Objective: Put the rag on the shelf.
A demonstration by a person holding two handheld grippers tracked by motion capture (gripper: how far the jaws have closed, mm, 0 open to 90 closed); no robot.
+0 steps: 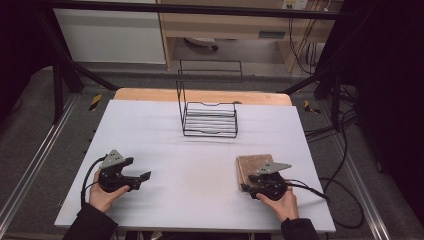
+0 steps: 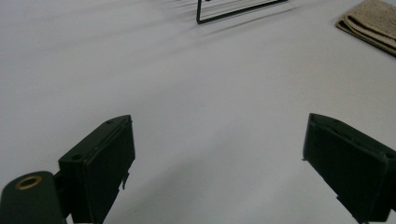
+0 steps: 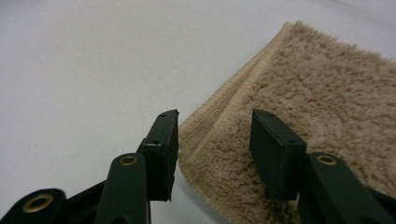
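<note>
The folded towel (image 1: 254, 167) is laid flat at the near right of the table (image 1: 165, 150), well apart from the wire rack (image 1: 209, 119) at the far middle. The right gripper (image 3: 214, 140) is brought low over the towel's near corner, its jaws half spread and straddling the folded edge, apparently so that all layers can be pinched at once; no grip is made yet, since neither pad is seen pressing the cloth. The left gripper (image 1: 131, 176) is held wide open above bare table, presumably kept in reserve.
</note>
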